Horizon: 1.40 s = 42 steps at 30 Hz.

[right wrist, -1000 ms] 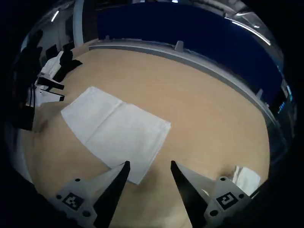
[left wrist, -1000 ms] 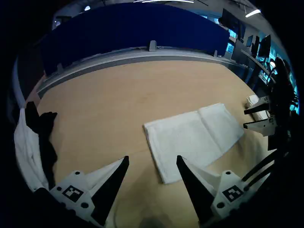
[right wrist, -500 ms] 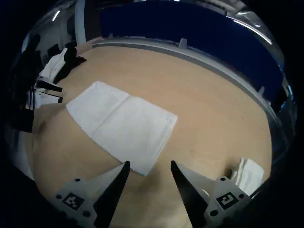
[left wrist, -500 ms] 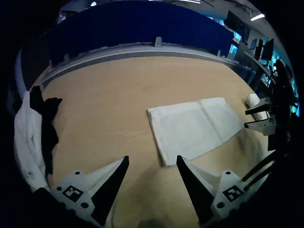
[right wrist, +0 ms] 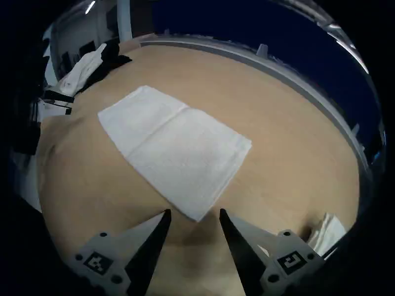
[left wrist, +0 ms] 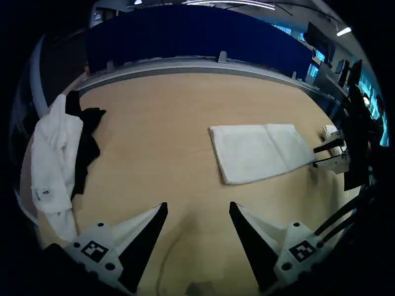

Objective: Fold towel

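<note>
A white towel lies flat on the wooden table, folded over with a crease across its middle. In the left gripper view it is ahead and to the right of my open left gripper, which holds nothing. My right gripper appears at the towel's far right end in that view. In the right gripper view the towel spreads just ahead of my open right gripper, its near corner close to the fingertips. The left gripper sits small at the far left there.
White and black clothes are heaped at the table's left side. A small white folded cloth lies near the table's right edge. A blue partition runs along the back of the table.
The left gripper has drawn back and turned left, so the towel slid away to the right. The right gripper has moved closer to the towel's near corner.
</note>
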Tool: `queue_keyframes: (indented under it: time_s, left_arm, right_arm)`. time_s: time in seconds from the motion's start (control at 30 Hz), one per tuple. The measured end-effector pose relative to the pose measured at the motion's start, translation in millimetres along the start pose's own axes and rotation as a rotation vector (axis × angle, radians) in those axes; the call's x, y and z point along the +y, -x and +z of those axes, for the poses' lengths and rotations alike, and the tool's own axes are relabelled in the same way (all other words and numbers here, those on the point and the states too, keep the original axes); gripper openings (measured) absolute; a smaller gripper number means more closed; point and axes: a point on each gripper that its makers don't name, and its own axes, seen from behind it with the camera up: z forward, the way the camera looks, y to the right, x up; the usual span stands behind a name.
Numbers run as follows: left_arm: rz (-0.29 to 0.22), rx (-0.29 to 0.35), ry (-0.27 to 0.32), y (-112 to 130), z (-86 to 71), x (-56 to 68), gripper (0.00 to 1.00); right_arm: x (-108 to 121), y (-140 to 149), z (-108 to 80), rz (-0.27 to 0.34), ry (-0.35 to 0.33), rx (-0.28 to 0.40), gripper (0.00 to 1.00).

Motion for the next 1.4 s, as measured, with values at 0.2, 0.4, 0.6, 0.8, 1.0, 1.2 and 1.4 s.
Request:
queue_keyframes:
  time_s: [0.2, 0.4, 0.6, 0.8, 1.0, 1.2, 1.4]
  left_arm:
    - [-0.036, -0.002, -0.020, 13, -11.9, -4.4, 0.93]
    - [-0.046, 0.003, -0.021, 17, -20.5, -2.5, 0.93]
    - [-0.051, 0.001, -0.021, 21, -22.7, -0.8, 0.93]
    - [-0.060, 0.002, -0.016, 20, -24.2, 2.0, 0.93]
    - [-0.059, 0.005, -0.013, 20, -26.7, 4.9, 0.93]
    - [-0.065, 0.005, -0.012, 21, -27.9, 5.8, 0.93]
    - [-0.066, 0.008, -0.013, 19, -31.4, 5.9, 0.93]
  right_arm:
    - [3, 1, -0.8, -0.027, -0.009, -0.012, 0.45]
    - [4, 2, 1.3, -0.015, -0.012, -0.013, 0.24]
    - [1, 4, 2.1, -0.006, -0.022, -0.022, 0.19]
    - [-2, 2, 1.3, -0.011, -0.026, -0.020, 0.11]
    - [-3, -1, 2.8, -0.004, -0.028, -0.005, 0.07]
    - [0, -9, 1.7, -0.002, -0.016, 0.017, 0.07]
    - [1, -34, -6.3, 0.002, -0.006, 0.071, 0.07]
